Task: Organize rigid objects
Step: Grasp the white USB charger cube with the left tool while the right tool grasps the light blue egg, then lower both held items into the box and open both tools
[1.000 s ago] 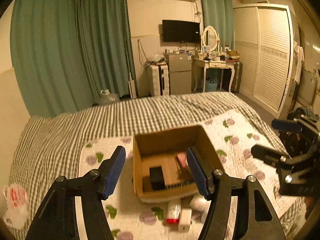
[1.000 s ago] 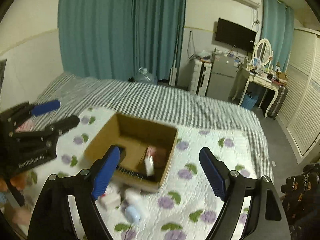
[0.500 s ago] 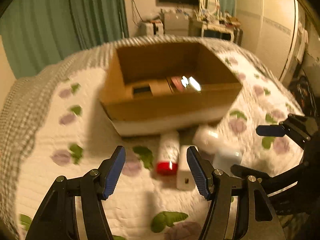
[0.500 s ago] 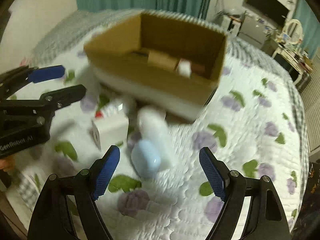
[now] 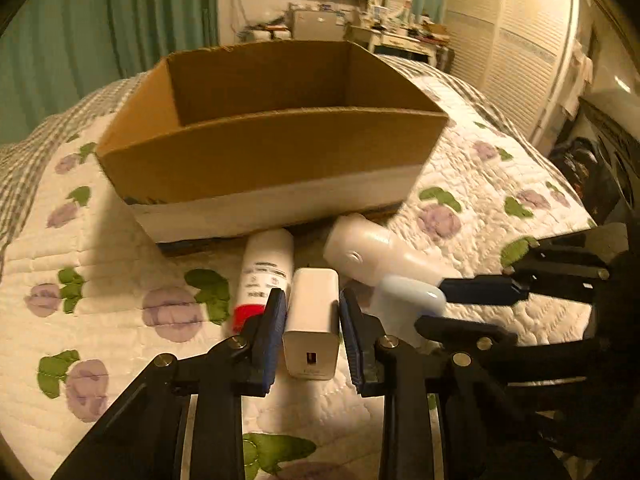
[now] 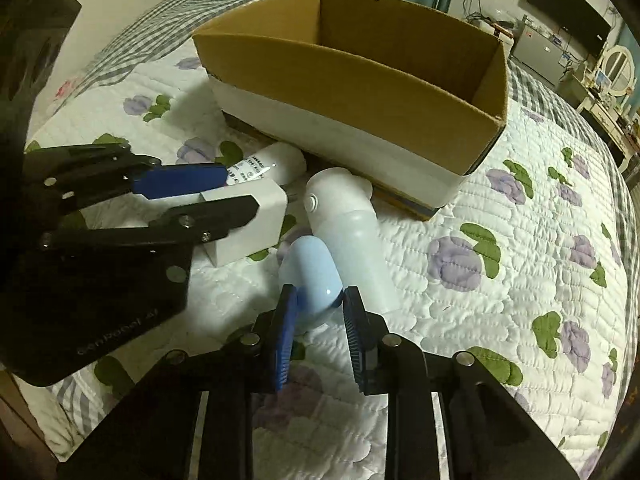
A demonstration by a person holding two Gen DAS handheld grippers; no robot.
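A cardboard box (image 5: 272, 148) (image 6: 360, 80) stands on the quilted bed. In front of it lie a white charger block (image 5: 310, 324) (image 6: 256, 220), a white tube with a red cap (image 5: 264, 276) (image 6: 272, 166), a large white bottle (image 5: 376, 252) (image 6: 352, 236) and a pale blue egg-shaped object (image 5: 408, 296) (image 6: 316, 280). My left gripper (image 5: 312, 308) (image 6: 204, 188) is closed around the charger block, pads at its sides. My right gripper (image 6: 318, 304) (image 5: 460, 308) is closed around the blue object.
The floral quilt (image 6: 500, 260) covers the bed around the box. A wardrobe (image 5: 516, 52), a dressing table (image 5: 396, 36) and green curtains (image 5: 120, 20) stand beyond the bed. The bed edge is at the lower left of the right wrist view.
Both grippers dropped down from above the box to the objects in front of it and narrowed, the left onto the charger block, the right onto the blue object.
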